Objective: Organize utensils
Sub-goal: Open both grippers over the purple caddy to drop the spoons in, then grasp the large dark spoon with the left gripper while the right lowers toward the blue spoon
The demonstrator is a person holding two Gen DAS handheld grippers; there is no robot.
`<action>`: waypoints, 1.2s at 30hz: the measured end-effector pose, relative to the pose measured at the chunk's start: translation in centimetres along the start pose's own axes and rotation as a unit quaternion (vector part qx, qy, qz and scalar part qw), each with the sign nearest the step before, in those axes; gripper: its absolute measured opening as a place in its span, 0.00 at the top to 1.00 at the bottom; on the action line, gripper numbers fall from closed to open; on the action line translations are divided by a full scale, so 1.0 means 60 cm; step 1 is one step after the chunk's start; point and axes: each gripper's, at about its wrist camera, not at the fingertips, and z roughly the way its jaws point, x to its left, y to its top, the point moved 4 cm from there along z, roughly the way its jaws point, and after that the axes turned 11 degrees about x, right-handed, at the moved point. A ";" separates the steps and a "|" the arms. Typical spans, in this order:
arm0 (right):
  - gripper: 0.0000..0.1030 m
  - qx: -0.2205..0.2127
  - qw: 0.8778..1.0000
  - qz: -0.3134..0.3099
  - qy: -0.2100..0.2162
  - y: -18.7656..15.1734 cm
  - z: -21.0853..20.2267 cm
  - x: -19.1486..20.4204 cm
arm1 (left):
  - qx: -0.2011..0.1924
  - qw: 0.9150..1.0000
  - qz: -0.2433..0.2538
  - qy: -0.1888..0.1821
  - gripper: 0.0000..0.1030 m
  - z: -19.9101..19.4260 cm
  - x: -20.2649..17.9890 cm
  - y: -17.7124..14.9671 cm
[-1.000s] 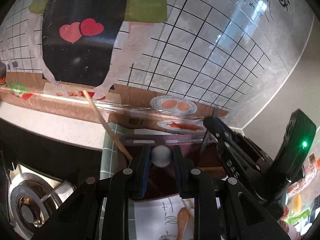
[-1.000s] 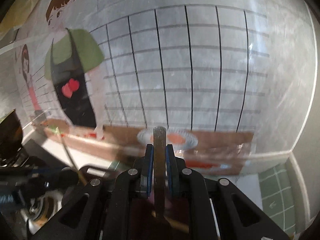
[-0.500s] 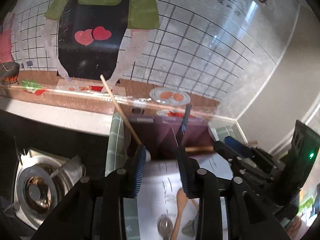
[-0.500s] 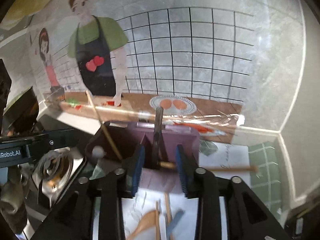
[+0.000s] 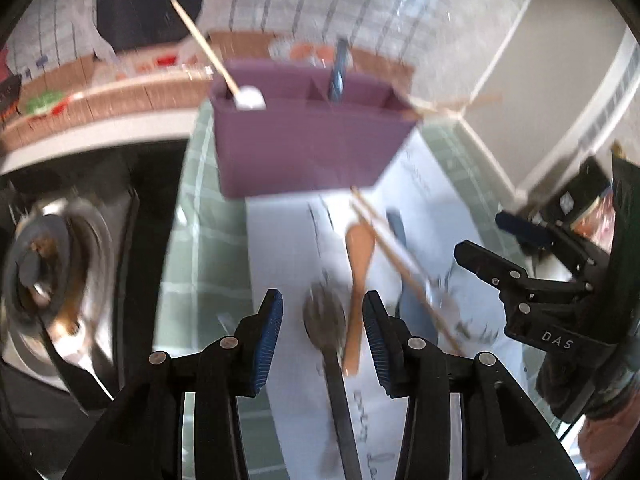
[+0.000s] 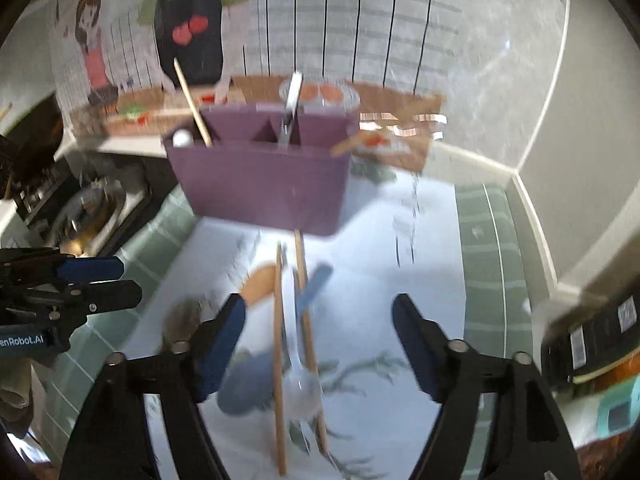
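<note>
A purple divided utensil holder [image 5: 304,140] [image 6: 260,184] stands at the back of a white mat. It holds a white-headed wooden-handled utensil [image 5: 250,98] in its left compartment, a metal utensil [image 6: 291,108] in the middle one and a wooden stick [image 5: 452,106] at its right end. On the mat lie a wooden spoon [image 5: 358,276], a dark metal spoon [image 5: 326,320], a pair of chopsticks [image 6: 278,360], a blue spoon [image 6: 316,280] and a white spoon [image 6: 300,384]. My left gripper [image 5: 322,316] is open above the dark spoon and wooden spoon. My right gripper [image 6: 318,320] is wide open above the chopsticks.
A gas stove burner [image 5: 44,272] sits to the left of the green checked cloth [image 5: 200,264]. A tiled wall with a cartoon sticker [image 6: 192,32] runs behind the holder. The wall corner [image 6: 520,172] and a box [image 6: 588,344] lie to the right.
Both grippers let go of their utensils into the holder, opened, and pulled back and tilted down toward the mat. The views are motion-blurred.
</note>
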 end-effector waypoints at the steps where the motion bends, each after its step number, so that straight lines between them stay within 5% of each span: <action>1: 0.23 0.006 1.000 -0.001 0.000 -0.011 0.004 0.001 | 0.008 1.000 0.001 0.000 0.58 0.009 -0.003 -0.008; 8: 0.17 0.020 0.999 0.005 0.025 -0.046 0.026 -0.018 | 0.044 0.999 -0.008 0.015 0.58 0.039 -0.024 -0.039; 12: 0.59 0.033 0.998 -0.015 0.058 -0.030 0.057 -0.014 | 0.034 0.998 -0.032 0.030 0.53 0.033 -0.018 -0.047; 16: 0.63 0.054 0.996 -0.006 0.069 -0.024 0.090 0.004 | 0.031 0.998 -0.054 0.023 0.50 0.017 -0.003 -0.068; 21: 0.83 0.078 0.994 0.012 0.070 -0.032 0.093 0.030 | 0.028 0.998 -0.056 0.012 0.49 -0.003 0.021 -0.079; 29: 0.90 0.080 0.990 0.062 0.103 -0.049 0.054 0.090 | 0.049 0.998 -0.025 -0.016 0.48 -0.013 0.049 -0.087; 36: 0.92 0.086 0.985 0.126 0.085 -0.092 0.027 0.096 | 0.073 0.995 0.008 -0.062 0.48 0.019 0.031 -0.068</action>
